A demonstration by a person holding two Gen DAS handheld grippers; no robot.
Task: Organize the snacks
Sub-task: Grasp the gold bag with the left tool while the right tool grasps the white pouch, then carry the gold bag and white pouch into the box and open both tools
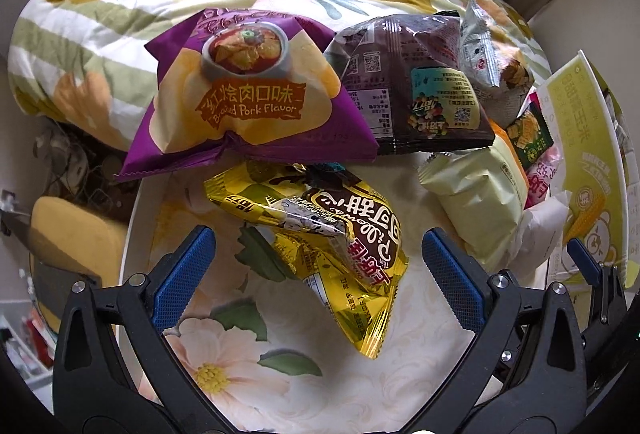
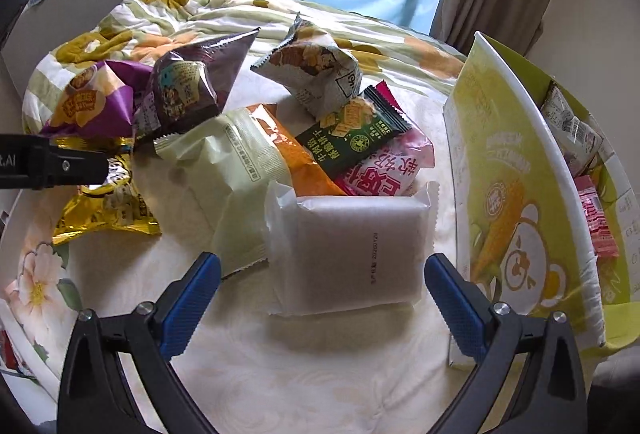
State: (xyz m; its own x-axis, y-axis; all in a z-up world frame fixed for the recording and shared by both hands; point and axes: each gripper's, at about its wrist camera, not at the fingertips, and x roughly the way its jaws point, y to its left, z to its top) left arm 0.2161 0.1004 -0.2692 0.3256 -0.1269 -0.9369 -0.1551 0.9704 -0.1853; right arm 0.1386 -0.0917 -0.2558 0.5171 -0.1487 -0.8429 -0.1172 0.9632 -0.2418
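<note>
Snacks lie scattered on a floral bed. Left wrist view: left gripper point(image 1: 316, 274) has its fingers spread wide and empty; a gold packet point(image 1: 320, 246) lies between them, long axis running from 11 to 5 o'clock. Right wrist view: right gripper point(image 2: 322, 290), fingers likewise apart and empty, frames a white packet point(image 2: 352, 250) at 12 o'clock, lying squarely; the yellow box point(image 2: 516, 193) stands at 2 o'clock.

bed point(image 2: 304, 374) | snack packets point(image 2: 240, 173), yellow box point(image 2: 516, 218), quilt point(image 2: 168, 17)
</note>
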